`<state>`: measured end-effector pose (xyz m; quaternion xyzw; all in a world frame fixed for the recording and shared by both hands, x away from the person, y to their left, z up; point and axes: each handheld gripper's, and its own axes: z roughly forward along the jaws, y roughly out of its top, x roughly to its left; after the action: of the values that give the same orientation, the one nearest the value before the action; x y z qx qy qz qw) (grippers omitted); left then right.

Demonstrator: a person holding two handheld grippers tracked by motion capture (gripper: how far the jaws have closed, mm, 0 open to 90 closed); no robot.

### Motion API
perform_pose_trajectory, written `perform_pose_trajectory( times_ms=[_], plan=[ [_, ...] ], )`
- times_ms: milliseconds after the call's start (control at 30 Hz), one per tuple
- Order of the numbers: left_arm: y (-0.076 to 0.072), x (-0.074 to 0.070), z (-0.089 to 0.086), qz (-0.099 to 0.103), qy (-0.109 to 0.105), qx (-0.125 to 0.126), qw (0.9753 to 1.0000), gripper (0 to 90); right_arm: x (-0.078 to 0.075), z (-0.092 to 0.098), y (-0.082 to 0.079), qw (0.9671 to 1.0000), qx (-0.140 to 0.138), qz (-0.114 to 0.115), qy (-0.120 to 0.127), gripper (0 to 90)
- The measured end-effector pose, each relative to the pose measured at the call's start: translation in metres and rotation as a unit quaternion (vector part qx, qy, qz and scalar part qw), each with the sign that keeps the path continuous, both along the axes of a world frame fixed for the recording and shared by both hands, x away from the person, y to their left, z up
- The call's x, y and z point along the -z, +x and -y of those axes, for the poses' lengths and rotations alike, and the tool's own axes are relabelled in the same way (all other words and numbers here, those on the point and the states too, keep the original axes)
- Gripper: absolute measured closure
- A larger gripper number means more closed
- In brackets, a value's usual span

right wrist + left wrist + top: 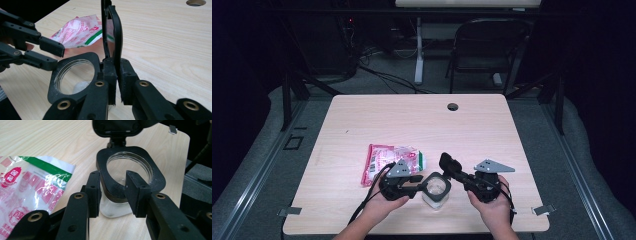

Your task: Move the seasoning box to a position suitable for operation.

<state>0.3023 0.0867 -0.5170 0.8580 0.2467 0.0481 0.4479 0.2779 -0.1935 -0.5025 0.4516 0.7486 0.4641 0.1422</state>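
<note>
Pale wood-grain tabletop (422, 120) carries everything in hand, with a round cable hole (453, 106) near its far edge. On its near half, to the left, lies a crinkled pink-and-white packet (387, 160) with a green stripe, flat on the wood and just behind the left claw (418, 187).

Next comes the clear glass jar (435, 192), standing upright near the front edge between the two hands. A black collar (130, 173) frames its round mouth, and a black hinged lid (113, 30) stands tipped up on edge from the collar's side. Something pale and whitish sits at the jar's bottom; what it is cannot be told.

From the left the left claw reaches in, its jaws apart, one on either side of the collar's near rim; whether the pads (137, 192) press on it cannot be told.

From the other side the right claw (117, 82) is clamped on the base of the raised lid, beside the hinge, its jaws pinched tight against the thin black plate.
</note>
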Motion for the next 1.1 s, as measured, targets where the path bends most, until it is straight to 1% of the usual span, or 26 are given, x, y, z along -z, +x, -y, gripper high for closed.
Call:
perform_pose_trajectory(
  times_ms=[33, 133, 300, 333, 367, 467, 500, 567, 600, 667, 733, 767, 867, 1000, 1100],
  plan=[
    [0.000, 0.000, 0.000, -0.001, 0.000, 0.003, 1.0000, 66.2, 0.000, 0.000, 0.001, 1.0000, 0.001, -0.001, -0.002, 86.0],
    [-0.001, 0.000, 0.001, 0.000, -0.001, 0.002, 1.0000, 67.1, 0.000, 0.000, 0.006, 1.0000, 0.000, -0.002, 0.002, 85.6],
    [-0.003, 0.001, 0.003, 0.000, -0.006, 0.010, 0.9999, 68.0, 0.000, -0.001, 0.015, 0.9999, -0.004, -0.009, 0.005, 84.2],
    [-0.003, 0.001, 0.004, 0.001, -0.002, 0.007, 1.0000, 68.1, 0.000, -0.002, 0.016, 0.9999, -0.004, -0.009, 0.004, 83.9],
    [-0.003, 0.001, 0.004, 0.000, -0.004, 0.010, 0.9999, 68.1, 0.000, -0.002, 0.018, 1.0000, -0.002, -0.008, 0.006, 83.5],
    [-0.004, 0.001, 0.005, 0.003, -0.006, 0.009, 0.9999, 67.7, 0.000, -0.004, 0.021, 1.0000, -0.001, -0.008, 0.003, 83.0],
    [-0.004, 0.001, 0.005, 0.002, -0.004, 0.010, 0.9999, 67.7, 0.000, -0.004, 0.022, 1.0000, -0.002, -0.008, 0.003, 83.0],
    [-0.005, 0.000, 0.005, 0.008, 0.000, 0.008, 0.9999, 67.8, 0.000, -0.004, 0.022, 1.0000, -0.001, -0.008, 0.002, 82.9],
    [-0.006, -0.001, 0.004, 0.016, 0.007, 0.005, 0.9998, 67.6, 0.000, -0.004, 0.022, 1.0000, -0.002, -0.007, 0.003, 82.9],
    [-0.006, -0.004, 0.001, 0.025, 0.008, 0.000, 0.9996, 66.7, -0.001, -0.004, 0.021, 1.0000, -0.004, -0.008, 0.003, 80.7],
    [-0.005, -0.008, -0.004, 0.030, 0.004, -0.008, 0.9995, 66.3, -0.001, -0.004, 0.020, 0.9999, -0.004, -0.009, 0.006, 77.5],
    [-0.003, -0.009, -0.007, 0.032, 0.005, -0.015, 0.9994, 66.0, -0.001, -0.004, 0.019, 0.9999, -0.004, -0.007, 0.011, 76.2],
    [0.002, -0.009, -0.015, 0.035, 0.006, -0.035, 0.9988, 64.8, -0.002, -0.003, 0.016, 0.9999, -0.004, -0.002, 0.012, 73.8],
    [0.007, -0.007, -0.022, 0.038, 0.012, -0.051, 0.9979, 63.0, -0.003, 0.001, 0.010, 0.9998, -0.008, 0.002, 0.021, 68.8],
    [0.010, -0.004, -0.025, 0.045, 0.025, -0.063, 0.9967, 61.1, -0.001, 0.005, 0.004, 0.9994, -0.017, 0.008, 0.028, 66.3]
  ],
)
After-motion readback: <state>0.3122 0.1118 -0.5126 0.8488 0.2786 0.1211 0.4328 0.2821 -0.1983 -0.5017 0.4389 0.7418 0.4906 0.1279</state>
